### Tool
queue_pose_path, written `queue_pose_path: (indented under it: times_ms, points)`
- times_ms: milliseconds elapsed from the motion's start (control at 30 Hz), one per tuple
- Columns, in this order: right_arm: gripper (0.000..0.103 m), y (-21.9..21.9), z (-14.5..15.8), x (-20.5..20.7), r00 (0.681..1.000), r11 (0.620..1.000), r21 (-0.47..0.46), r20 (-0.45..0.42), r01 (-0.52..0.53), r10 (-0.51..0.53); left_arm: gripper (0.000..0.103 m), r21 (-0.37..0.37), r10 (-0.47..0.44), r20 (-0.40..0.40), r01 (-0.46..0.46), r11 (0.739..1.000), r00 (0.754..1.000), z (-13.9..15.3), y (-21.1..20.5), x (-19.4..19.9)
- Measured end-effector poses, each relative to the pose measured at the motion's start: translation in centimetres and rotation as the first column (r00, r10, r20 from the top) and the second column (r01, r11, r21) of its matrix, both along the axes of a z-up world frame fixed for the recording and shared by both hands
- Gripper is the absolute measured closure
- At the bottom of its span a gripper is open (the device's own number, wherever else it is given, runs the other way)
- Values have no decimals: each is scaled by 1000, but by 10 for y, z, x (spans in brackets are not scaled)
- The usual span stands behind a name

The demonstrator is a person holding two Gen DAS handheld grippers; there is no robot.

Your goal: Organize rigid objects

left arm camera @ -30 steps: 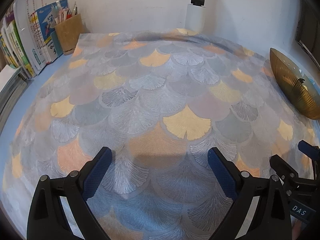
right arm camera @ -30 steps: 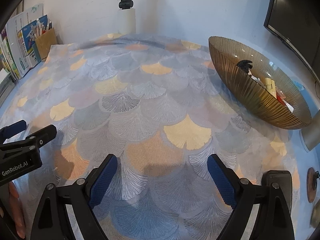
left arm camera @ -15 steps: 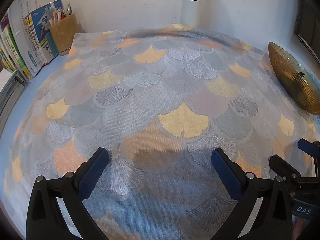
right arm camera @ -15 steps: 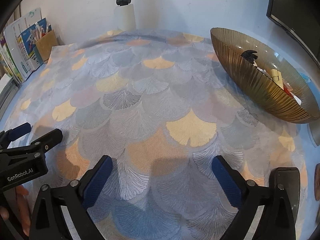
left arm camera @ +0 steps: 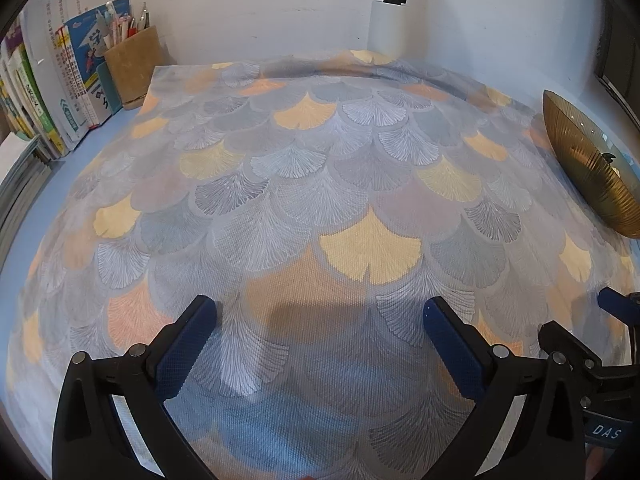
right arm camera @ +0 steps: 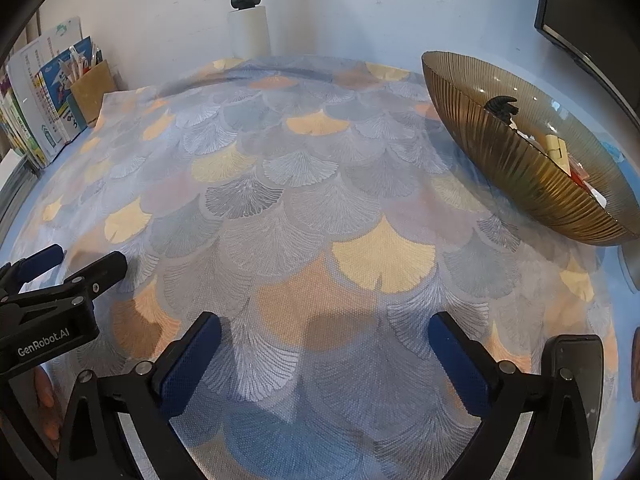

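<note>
A ribbed amber glass bowl (right arm camera: 532, 164) stands at the right of the fan-patterned mat (right arm camera: 304, 200). It holds a black clip (right arm camera: 502, 106), a cream block (right arm camera: 556, 148) and other small pieces. The bowl also shows at the right edge of the left wrist view (left arm camera: 592, 168). My left gripper (left arm camera: 320, 324) is open and empty, low over the near part of the mat (left arm camera: 320, 184). My right gripper (right arm camera: 324, 336) is open and empty beside it, also low over the mat. Each gripper shows at the edge of the other's view.
A brown pen holder (left arm camera: 132, 66) and upright books (left arm camera: 60, 84) stand at the back left. A white post with a black collar (right arm camera: 246, 20) rises at the back wall. A dark screen (right arm camera: 592, 28) hangs at the upper right.
Both grippers have drawn back a little toward me and stayed open. The bowl and mat have not moved.
</note>
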State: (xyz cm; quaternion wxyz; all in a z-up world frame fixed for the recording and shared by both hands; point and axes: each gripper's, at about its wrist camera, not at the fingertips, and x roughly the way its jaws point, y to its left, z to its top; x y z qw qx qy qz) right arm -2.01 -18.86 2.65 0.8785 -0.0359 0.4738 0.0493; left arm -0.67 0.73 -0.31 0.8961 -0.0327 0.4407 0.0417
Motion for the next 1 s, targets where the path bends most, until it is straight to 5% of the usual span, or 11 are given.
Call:
queue_pose_path:
  times_ms: [267, 1000]
  points:
    - [0, 6, 9, -8, 997, 1000, -13, 68, -20, 21, 0, 1, -27, -5, 27, 1000, 1000, 0, 3, 2]
    - [0, 8, 0, -3, 998, 998, 2, -1, -64, 64, 0, -4, -52, -8, 52, 999, 999, 1, 6, 1]
